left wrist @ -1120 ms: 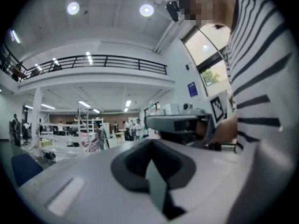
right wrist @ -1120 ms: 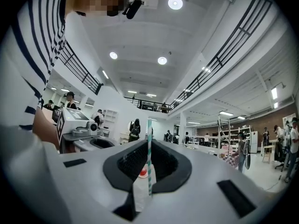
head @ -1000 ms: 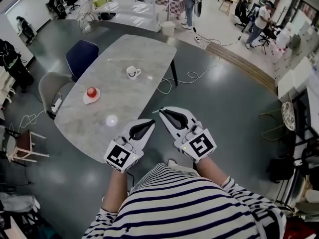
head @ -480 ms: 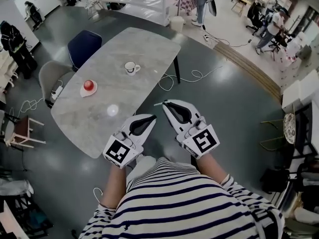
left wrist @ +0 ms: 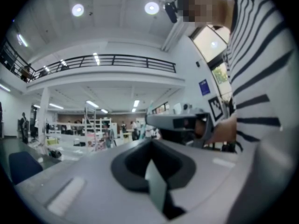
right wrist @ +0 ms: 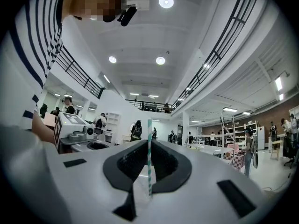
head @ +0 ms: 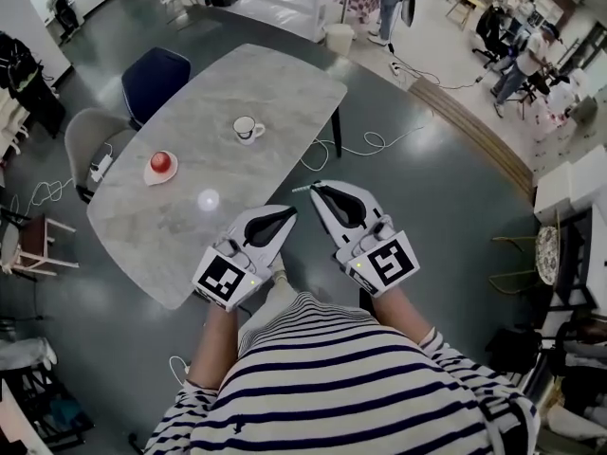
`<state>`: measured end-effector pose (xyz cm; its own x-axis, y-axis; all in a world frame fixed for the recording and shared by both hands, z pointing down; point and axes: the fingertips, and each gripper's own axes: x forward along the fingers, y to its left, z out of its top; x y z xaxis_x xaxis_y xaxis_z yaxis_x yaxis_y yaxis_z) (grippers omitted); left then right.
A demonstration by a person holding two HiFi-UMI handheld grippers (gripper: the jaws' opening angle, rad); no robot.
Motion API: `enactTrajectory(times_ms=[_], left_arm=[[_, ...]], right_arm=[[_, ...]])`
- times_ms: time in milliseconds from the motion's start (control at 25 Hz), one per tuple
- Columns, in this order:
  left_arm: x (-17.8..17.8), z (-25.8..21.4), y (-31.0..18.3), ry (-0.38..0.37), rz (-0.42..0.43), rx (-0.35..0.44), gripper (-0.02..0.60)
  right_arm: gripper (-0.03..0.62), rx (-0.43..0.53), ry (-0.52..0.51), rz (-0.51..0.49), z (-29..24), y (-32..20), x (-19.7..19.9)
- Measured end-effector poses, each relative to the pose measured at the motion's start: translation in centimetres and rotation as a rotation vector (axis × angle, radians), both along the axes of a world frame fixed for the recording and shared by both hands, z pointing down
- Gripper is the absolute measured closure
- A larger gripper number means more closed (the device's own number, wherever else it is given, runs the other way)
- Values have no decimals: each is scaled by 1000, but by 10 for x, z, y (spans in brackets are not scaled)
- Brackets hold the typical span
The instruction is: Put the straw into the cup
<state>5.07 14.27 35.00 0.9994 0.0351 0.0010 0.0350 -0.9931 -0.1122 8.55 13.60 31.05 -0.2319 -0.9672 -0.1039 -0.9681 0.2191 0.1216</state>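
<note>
"Between the jaws of my right tool [right wrist: 148, 146], that's where the straw [right wrist: 149, 129] is. They are closed on it, and it stands upright, teal and white stripes, with its top reaching past the tips."

"And the other one?"

"My left tool [left wrist: 152, 146] has its jaws pressed together with nothing between them. Past its tips I can see the side of the right tool, so the two hang side by side, close but not touching."

"Where is the cup, then?"

"Well apart from both. The cup [head: 247, 129] is white with a dark rim and stands upright on the marble counter [head: 285, 79], handle turned to its right. Both tools sit on my side of the cup, tips aimed roughly its way, out by the counter's near edge and just above my striped shirt [head: 360, 377]."

"Anything else round the cup?"

"Left of the cup and a little nearer me, a red round thing [head: 161, 160] rests on a white saucer [head: 150, 174]. Nearer than the cup, between it and my left tool, lies a small white round object [head: 208, 199]; what it is I cannot tell. Beyond the cup to the left stands a blue chair [head: 156, 74], with a grey chair [head: 83, 145] further left. Right of the cup, a white cable [head: 365, 145] loops over the floor."
</note>
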Motion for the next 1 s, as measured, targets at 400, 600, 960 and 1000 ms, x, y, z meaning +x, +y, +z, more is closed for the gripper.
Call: enactTrajectory(times_ms=[400, 600, 960, 1000], left_arm=[[38, -1, -118, 43, -48, -27, 575], [49, -4, -181, 38, -78, -17, 575], [42, -18, -283, 101, -194, -4, 575], [41, -17, -291, 104, -201, -3, 575]], right_arm=[[569, 11, 13, -7, -4, -106, 47], [569, 13, 13, -16, -10, -161, 64], [569, 40, 24, -54, -25, -250, 69], [569, 40, 23, -60, -26, -257, 70]])
